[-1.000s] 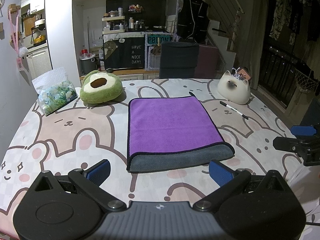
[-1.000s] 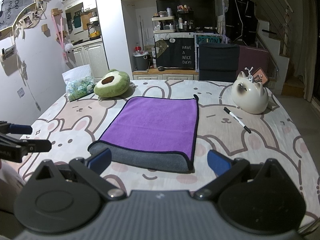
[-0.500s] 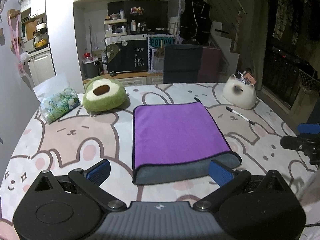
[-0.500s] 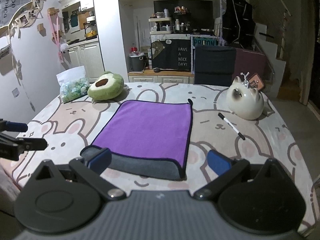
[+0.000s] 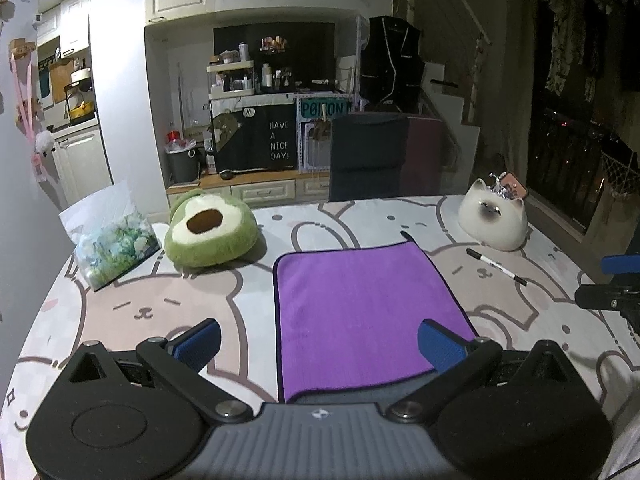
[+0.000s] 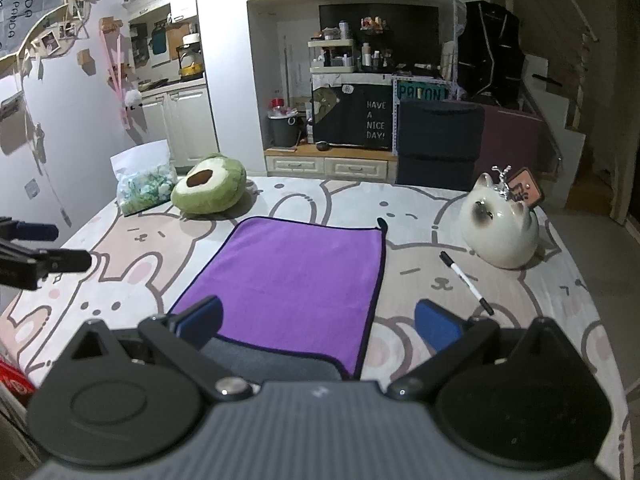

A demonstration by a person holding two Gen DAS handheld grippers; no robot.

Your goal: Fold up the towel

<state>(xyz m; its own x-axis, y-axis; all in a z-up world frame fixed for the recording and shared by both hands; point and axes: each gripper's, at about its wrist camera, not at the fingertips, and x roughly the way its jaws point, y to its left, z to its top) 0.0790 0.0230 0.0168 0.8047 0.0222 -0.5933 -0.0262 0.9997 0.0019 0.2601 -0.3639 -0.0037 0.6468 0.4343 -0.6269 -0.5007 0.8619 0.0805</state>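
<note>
At table centre, the folded purple towel (image 5: 368, 312) lies flat, its grey folded edge nearest the grippers. The left gripper (image 5: 320, 340) and right gripper (image 6: 318, 322) hover wide apart, empty. A marker pen (image 6: 466, 282) lies at 3 o'clock of the towel.

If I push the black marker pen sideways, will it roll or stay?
The marker pen is a thin round barrel, so it probably rolls. It lies flat on the soft printed tablecloth, which may slow it. It likely weighs little.
</note>
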